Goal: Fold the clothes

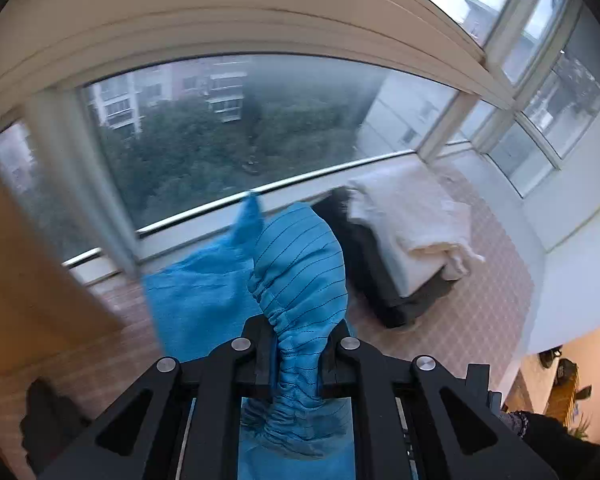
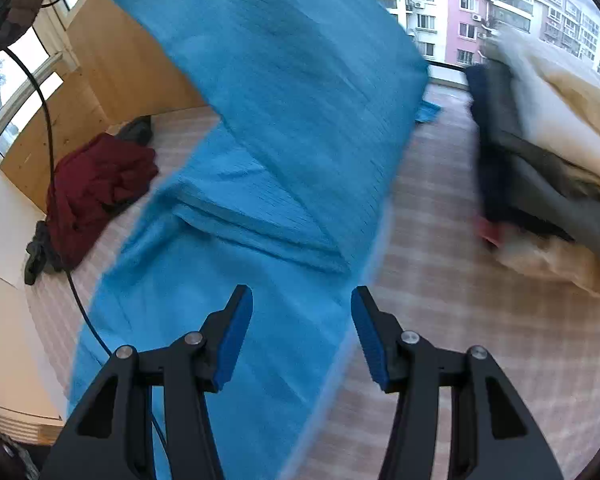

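A blue pinstriped garment (image 1: 300, 264) with an elastic gathered cuff is pinched between the pads of my left gripper (image 1: 298, 354), which is shut on it; the cloth rises ahead of the fingers and trails down to the checked surface (image 1: 472, 320). In the right wrist view the same blue garment (image 2: 284, 128) hangs from above and lies spread across the surface below. My right gripper (image 2: 302, 336) stands open just over the lying cloth, its blue pads (image 2: 236, 340) apart with nothing pinched between them.
A stack of folded clothes, white on dark (image 1: 412, 236), sits at the right by the window; the same stack (image 2: 548, 168) shows in the right wrist view. A maroon garment (image 2: 96, 188) and dark items lie at the left beside a wooden panel (image 2: 112, 60). A black cable (image 2: 52, 152) hangs at left.
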`<state>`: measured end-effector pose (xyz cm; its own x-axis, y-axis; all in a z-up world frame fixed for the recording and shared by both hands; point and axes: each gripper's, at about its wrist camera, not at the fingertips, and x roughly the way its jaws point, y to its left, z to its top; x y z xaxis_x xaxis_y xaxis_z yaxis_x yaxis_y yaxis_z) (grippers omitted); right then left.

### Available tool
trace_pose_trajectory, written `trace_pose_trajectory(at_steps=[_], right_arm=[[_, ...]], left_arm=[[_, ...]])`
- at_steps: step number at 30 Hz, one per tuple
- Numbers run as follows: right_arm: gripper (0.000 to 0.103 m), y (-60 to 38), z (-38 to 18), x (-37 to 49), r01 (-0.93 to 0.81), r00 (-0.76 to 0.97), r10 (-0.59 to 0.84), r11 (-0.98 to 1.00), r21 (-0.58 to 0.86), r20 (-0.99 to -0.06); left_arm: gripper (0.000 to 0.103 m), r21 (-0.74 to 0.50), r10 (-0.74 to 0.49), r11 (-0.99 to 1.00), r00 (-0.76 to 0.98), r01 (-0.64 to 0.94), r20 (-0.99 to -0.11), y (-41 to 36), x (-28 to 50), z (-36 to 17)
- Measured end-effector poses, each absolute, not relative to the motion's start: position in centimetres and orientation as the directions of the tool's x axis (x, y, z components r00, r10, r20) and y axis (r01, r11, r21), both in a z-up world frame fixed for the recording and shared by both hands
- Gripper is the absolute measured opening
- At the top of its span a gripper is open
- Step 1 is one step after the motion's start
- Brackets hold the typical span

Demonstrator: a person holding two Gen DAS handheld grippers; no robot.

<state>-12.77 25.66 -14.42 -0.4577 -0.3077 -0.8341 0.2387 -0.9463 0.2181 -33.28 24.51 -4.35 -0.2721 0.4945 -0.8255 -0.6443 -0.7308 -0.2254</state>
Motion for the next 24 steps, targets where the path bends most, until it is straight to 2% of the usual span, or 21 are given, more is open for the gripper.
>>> trace_pose_trajectory(at_steps=[3, 4, 5, 6, 7, 9, 11, 16, 21, 24], right_arm=[[0.050, 20.6, -14.9, -14.8, 0.294, -0.461, -0.344, -0.929, 0.225, -0.818], [0.040, 19.6, -15.2, -15.4, 0.283, -0.467, -0.337, -0.933, 0.223, -0.818], [0.017, 19.0, -15.4, -15.9, 0.268, -0.471, -0.343, -0.933, 0.238, -0.813], [0.010, 19.1, -15.4, -16.2, 0.243, -0.473, -0.369, -0.927, 0.284, -0.800], [0.010, 19.3, -15.3, -16.4, 0.220, -0.477, -0.398, -0.917, 0.332, -0.784], [0.013, 20.3, -15.3, -16.3, 0.180, -0.484, -0.422, -0.905, 0.385, -0.766], [0.043, 20.8, -15.7, -16.3, 0.156, -0.483, -0.386, -0.921, 0.357, -0.786], [0.045, 22.8, -15.9, -15.5, 0.068, -0.484, -0.333, -0.936, 0.345, -0.809], [0.045, 26.3, -15.9, -14.4, -0.026, -0.491, -0.261, -0.949, 0.314, -0.831], [0.045, 26.6, -16.1, -14.5, -0.028, -0.492, -0.273, -0.944, 0.328, -0.827]], left_arm=[[0.011, -0.205, 0.498, -0.726, -0.296, -0.656, -0.815, 23.3, -33.1, -2.9], [0.011, -0.195, 0.497, -0.723, -0.302, -0.663, -0.813, 23.2, -33.0, -2.3], [0.011, -0.188, 0.494, -0.721, -0.305, -0.667, -0.814, 23.3, -33.1, -2.0], [0.011, -0.174, 0.487, -0.716, -0.305, -0.676, -0.818, 23.3, -33.0, -2.0], [0.011, -0.157, 0.479, -0.709, -0.306, -0.687, -0.823, 23.4, -32.9, -2.1], [0.012, -0.147, 0.475, -0.694, -0.294, -0.705, -0.830, 22.9, -32.8, -2.4], [0.012, -0.143, 0.460, -0.702, -0.290, -0.698, -0.839, 22.0, -33.3, -2.9], [0.013, -0.160, 0.462, -0.690, -0.259, -0.706, -0.848, 21.3, -33.9, -5.7], [0.013, -0.200, 0.427, -0.701, -0.178, -0.685, -0.886, 20.7, -34.6, -13.1], [0.013, -0.214, 0.404, -0.715, -0.144, -0.666, -0.904, 20.8, -35.1, -15.9]])
